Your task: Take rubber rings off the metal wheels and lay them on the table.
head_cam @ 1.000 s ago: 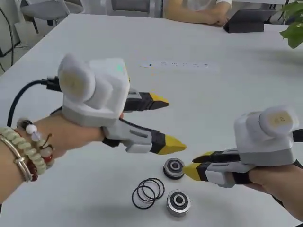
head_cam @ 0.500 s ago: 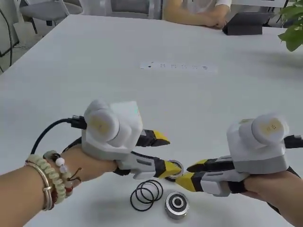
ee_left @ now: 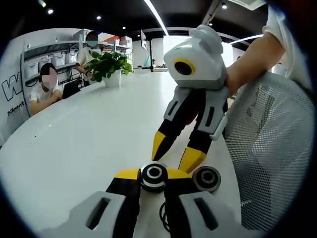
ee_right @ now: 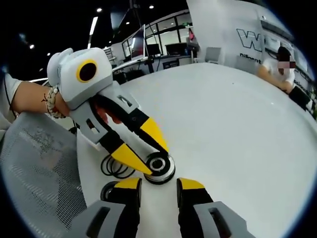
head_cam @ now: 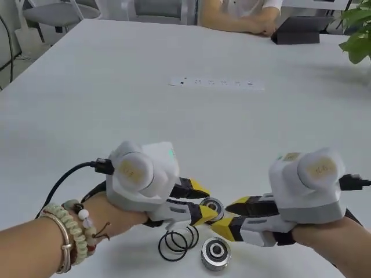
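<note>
Office space with a long white table [head_cam: 174, 52] takes up most of the head view. A flush power strip [head_cam: 217, 83] sits mid-table, a seated person [head_cam: 237, 14] rests their arms on the far edge beside a dark tablet stand [head_cam: 301, 32], and a leafy plant [head_cam: 356, 35] shows at the far right corner. Grey chairs [head_cam: 58, 11] stand beyond the far left edge. The left gripper view shows ceiling strip lights and a mesh chair back [ee_left: 267, 148].

Both grippers are low over the near edge, tips pointing at each other. The left gripper [head_cam: 206, 201], held by a hand with bead bracelets [head_cam: 69, 231] at the wrist, lies almost level, and a black cable [head_cam: 69, 176] trails off its back. Its jaws are closed against both sides of a metal wheel [ee_left: 154, 174] that stands on the table with a dark band round its rim.

The right gripper [head_cam: 227, 215] angles in from the right with its jaws parted a little and nothing between them, its yellow tips just beside that wheel.

A second wheel [head_cam: 216, 252] lies flat closer to the person. Just left of it, three loose rubber rings [head_cam: 178, 240] overlap on the table.
</note>
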`<act>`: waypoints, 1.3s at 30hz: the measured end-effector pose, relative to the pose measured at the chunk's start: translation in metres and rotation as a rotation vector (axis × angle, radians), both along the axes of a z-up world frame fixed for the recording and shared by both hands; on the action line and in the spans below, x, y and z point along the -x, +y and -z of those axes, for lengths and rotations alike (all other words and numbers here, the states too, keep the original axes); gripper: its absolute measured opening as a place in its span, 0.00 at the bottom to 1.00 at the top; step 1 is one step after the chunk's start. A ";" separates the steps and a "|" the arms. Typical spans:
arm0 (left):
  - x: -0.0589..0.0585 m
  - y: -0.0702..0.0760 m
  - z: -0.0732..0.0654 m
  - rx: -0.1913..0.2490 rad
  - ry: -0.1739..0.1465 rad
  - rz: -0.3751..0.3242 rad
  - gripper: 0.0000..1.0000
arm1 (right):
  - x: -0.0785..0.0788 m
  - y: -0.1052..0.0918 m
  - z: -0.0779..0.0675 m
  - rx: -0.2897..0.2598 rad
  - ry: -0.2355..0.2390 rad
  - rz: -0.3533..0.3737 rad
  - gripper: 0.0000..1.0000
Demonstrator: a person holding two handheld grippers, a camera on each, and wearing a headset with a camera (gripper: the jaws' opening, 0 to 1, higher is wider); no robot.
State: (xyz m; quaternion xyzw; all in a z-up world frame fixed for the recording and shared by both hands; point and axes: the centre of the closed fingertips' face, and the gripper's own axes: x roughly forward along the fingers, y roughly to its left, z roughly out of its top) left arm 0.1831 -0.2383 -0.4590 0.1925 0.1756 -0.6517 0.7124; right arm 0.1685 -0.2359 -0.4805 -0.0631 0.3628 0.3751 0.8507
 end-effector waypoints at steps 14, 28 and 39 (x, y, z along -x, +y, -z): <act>0.001 -0.002 0.001 0.011 0.035 -0.013 0.08 | -0.001 0.001 0.002 0.034 -0.038 -0.033 0.19; 0.002 -0.001 0.001 0.021 0.048 -0.023 0.08 | 0.000 -0.005 0.001 0.070 -0.062 -0.069 0.03; 0.003 0.001 0.001 0.025 0.051 -0.018 0.07 | -0.006 -0.014 0.002 0.011 0.014 0.063 0.00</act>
